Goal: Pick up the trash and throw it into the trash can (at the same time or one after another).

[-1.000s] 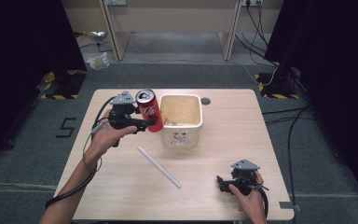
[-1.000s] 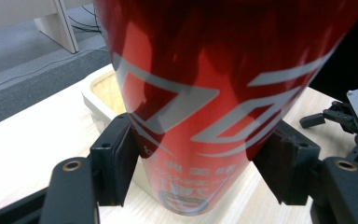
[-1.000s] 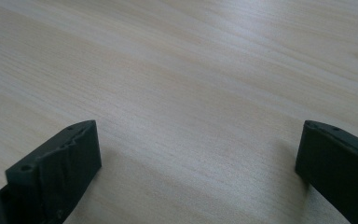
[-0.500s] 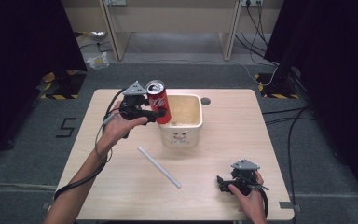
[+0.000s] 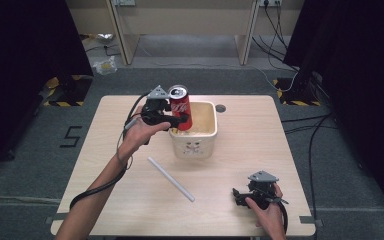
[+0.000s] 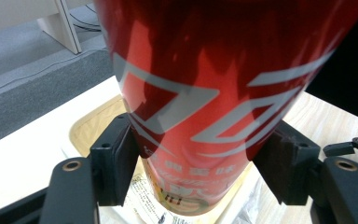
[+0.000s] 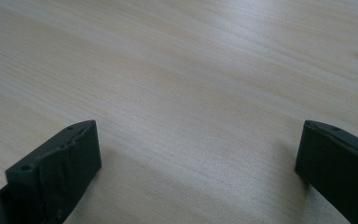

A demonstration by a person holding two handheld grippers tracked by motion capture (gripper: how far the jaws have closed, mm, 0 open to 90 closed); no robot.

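- Left claw [image 5: 176, 118] has its jaws clamped on a red soda can [image 5: 180, 106], one pad on each side of the can's lower half. The can's upright, off the table [image 5: 260, 145].
- Right under and just past that claw there's a white square tub [image 5: 194, 142]; the can hangs over its left edge, with the bottom of the can above the tub's inside.
- Toward the person from that claw, a white tube [image 5: 170, 178] lies flat on the table, well apart from both claws.
- Right claw [image 5: 241, 196] sits low on the table near the front right corner, jaws wide open with only bare wood between them.
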